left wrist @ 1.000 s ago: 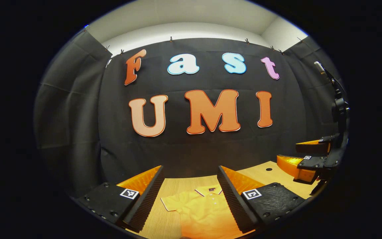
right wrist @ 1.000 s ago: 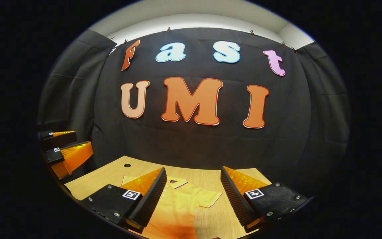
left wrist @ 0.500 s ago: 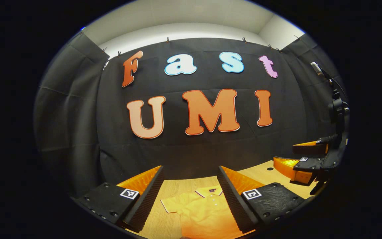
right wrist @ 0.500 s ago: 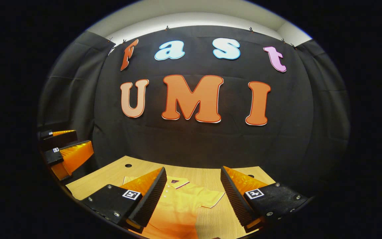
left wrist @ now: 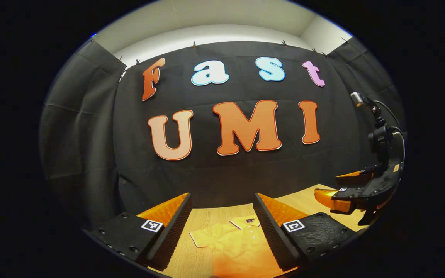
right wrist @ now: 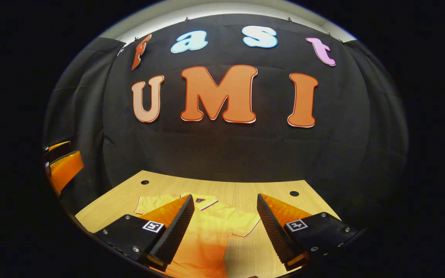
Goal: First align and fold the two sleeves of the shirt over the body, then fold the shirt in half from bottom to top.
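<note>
The desk (right wrist: 242, 191) carried the shirt (right wrist: 211, 231) spread flat, collar toward the wall and sleeves out, ready for folding. You held the left gripper (left wrist: 222, 227) and right gripper (right wrist: 226, 227) above it, jaws wide and empty, likely to line up on the sleeves.

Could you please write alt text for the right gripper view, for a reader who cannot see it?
A yellow polo shirt lies flat, sleeves spread, on a wooden table before a black cloth wall. The right gripper hangs open above it; the left gripper shows at the far left.
</note>
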`<action>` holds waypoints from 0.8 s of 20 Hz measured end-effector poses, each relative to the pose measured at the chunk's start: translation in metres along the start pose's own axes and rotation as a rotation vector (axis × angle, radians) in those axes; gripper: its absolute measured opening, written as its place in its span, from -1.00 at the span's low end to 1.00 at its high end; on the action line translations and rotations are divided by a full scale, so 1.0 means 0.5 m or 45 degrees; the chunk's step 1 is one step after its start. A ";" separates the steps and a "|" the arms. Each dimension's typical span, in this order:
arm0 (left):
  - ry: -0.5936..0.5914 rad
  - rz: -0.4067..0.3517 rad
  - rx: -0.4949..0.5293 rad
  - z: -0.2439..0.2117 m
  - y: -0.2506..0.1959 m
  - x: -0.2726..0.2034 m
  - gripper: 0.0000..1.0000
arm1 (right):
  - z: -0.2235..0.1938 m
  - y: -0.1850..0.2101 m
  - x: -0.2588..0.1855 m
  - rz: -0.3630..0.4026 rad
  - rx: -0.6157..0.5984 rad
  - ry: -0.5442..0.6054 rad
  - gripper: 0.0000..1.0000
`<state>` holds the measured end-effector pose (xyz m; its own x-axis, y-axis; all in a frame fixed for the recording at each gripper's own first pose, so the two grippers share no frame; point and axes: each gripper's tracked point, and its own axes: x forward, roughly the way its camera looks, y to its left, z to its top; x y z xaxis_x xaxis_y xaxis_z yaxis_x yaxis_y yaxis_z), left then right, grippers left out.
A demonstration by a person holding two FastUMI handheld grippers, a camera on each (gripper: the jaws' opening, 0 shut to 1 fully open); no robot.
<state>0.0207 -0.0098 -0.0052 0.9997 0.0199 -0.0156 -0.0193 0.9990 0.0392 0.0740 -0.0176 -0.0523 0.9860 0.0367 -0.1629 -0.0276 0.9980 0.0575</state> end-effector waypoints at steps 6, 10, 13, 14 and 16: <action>0.052 0.104 -0.027 -0.024 0.032 0.010 0.94 | -0.103 -0.079 0.107 -0.046 0.011 0.279 0.97; 0.094 0.182 -0.023 -0.039 0.050 0.013 0.93 | -0.172 -0.095 0.175 -0.014 0.109 0.504 0.98; 0.127 0.260 -0.013 -0.053 0.070 0.010 0.93 | -0.230 -0.102 0.226 0.021 0.133 0.689 0.97; 0.138 0.286 -0.010 -0.057 0.076 0.011 0.94 | -0.246 -0.108 0.242 0.025 0.134 0.746 0.98; 0.164 0.338 -0.002 -0.070 0.089 0.008 0.94 | -0.273 -0.113 0.276 0.039 0.146 0.843 0.96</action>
<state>0.0231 0.0359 -0.0386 0.9492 0.2855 -0.1319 -0.2803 0.9582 0.0570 0.1893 -0.0617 -0.2123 0.6747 0.1256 -0.7273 0.0001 0.9854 0.1702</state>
